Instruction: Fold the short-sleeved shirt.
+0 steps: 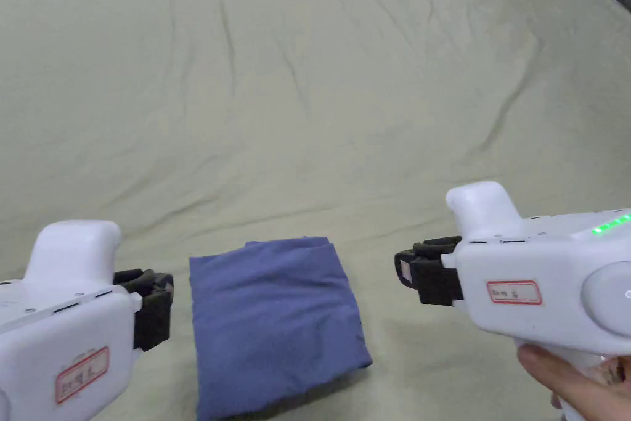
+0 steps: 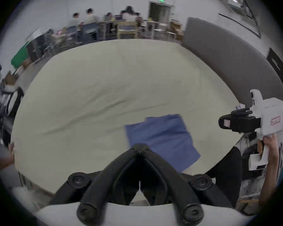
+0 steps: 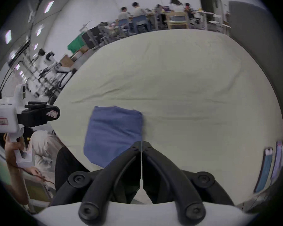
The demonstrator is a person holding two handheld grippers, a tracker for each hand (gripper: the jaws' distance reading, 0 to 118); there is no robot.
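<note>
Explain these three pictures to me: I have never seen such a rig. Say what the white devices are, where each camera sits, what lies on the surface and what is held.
A person holds two white hand tools, each ending in a black two-jaw gripper. The head view looks down from the person's head: the left gripper and right gripper hover either side of a folded blue shirt lying on a pale sheet. The other two pictures come from cameras riding on each gripper, looking out past its own jaws. Both grippers are shut and hold nothing; the shirt lies free.
</note>
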